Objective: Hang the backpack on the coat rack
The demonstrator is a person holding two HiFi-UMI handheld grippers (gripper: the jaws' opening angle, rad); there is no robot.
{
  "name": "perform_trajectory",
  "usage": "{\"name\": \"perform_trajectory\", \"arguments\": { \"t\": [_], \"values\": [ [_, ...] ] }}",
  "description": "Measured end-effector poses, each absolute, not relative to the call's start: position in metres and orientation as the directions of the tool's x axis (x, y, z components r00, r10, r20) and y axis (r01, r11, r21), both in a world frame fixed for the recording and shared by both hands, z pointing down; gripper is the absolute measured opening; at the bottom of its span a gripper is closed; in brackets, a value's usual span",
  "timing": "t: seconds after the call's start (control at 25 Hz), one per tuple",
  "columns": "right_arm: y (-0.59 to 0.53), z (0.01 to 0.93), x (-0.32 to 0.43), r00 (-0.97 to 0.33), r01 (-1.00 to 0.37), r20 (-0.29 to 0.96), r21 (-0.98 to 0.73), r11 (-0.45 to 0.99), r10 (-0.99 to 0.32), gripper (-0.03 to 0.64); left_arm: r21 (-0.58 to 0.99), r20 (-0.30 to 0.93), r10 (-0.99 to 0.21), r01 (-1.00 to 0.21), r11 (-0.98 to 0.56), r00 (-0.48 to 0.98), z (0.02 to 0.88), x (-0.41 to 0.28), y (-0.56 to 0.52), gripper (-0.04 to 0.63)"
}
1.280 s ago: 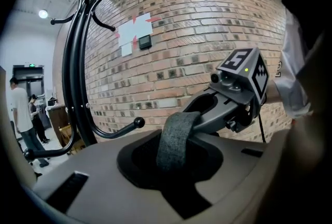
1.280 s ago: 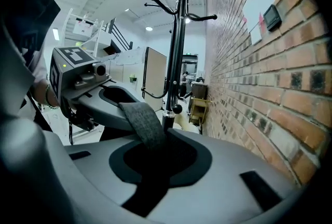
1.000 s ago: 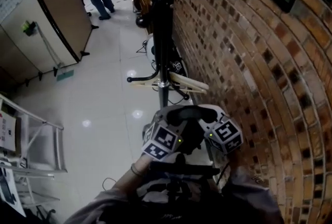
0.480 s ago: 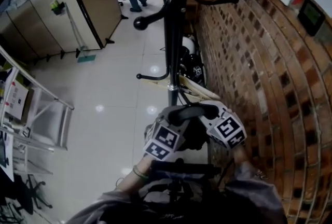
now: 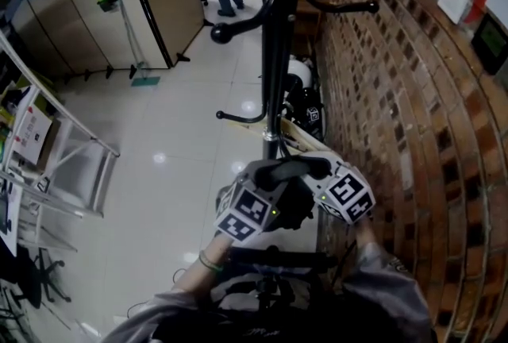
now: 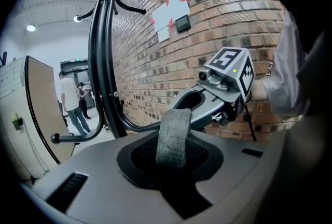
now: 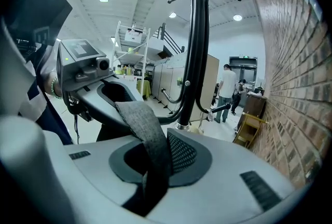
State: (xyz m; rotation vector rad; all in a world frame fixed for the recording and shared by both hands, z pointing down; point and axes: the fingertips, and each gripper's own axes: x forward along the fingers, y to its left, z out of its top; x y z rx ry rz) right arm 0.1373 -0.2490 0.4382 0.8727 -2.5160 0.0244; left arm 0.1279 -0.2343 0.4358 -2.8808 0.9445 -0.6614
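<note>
Before the coat rack [image 5: 274, 55], left gripper [image 5: 262, 179] and right gripper [image 5: 319, 175] pinch the backpack strap [image 6: 174, 132] beside brick wall [image 5: 397, 111].

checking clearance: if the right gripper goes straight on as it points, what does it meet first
Probably the coat rack's pole, almost dead ahead of the right gripper, though depth is unclear.

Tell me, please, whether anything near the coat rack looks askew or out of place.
A pale wooden hanger sits slanted low on the coat rack pole, far below its top. Nothing else stands out.
</note>
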Motion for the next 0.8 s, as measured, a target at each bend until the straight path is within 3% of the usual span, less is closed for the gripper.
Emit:
{"name": "perform_trajectory", "arguments": {
  "t": [0.48,0.8],
  "values": [
    [-0.265,0.442,0.14,-0.709,-0.485,0.496,0.172,0.858,-0.5,0.066,-0.091,0.394,-0.52,-0.531,-0.842,0.758,0.441,0.135,-0.249,0.095],
    [-0.287,0.453,0.138,-0.69,-0.492,0.521,0.171,0.854,-0.502,0.066,-0.05,0.421,-0.511,-0.543,-0.838,0.749,0.451,0.13,-0.27,0.1]
  ]
}}
